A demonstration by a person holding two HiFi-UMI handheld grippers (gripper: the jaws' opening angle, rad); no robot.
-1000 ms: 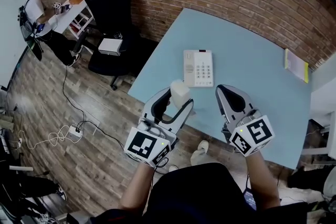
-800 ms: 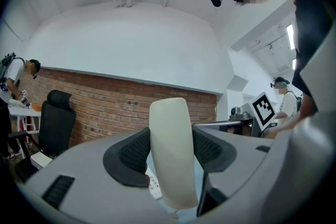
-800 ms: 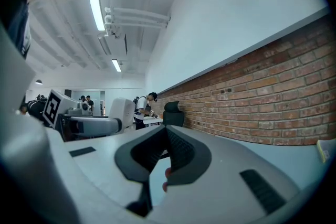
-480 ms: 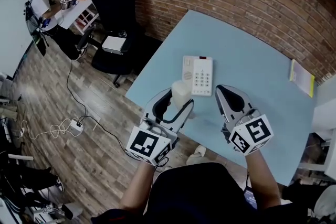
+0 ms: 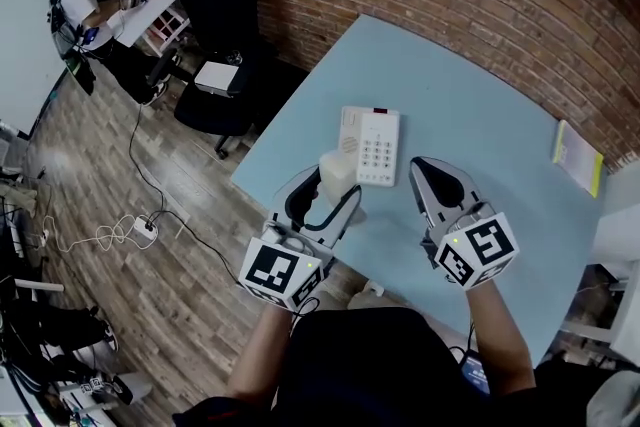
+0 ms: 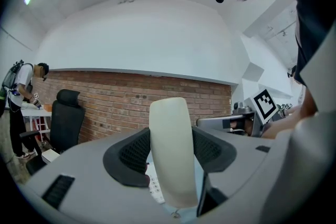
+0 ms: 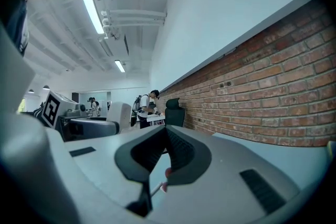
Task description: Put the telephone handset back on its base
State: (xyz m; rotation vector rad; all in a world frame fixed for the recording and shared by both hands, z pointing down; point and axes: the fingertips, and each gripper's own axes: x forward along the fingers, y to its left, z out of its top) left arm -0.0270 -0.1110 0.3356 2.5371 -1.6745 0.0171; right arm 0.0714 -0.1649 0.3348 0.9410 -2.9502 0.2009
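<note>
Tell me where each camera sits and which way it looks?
Head view: on the person's head, facing steeply down at the blue table and phone base; shows both forearms, the left gripper and the right gripper.
Left gripper view: on the left gripper, looking along its jaws, clamped on the handset, toward the brick wall.
Right gripper view: on the right gripper, looking along its shut jaws beside that wall.
Shared: both gripper views show the wall and black chair.
</note>
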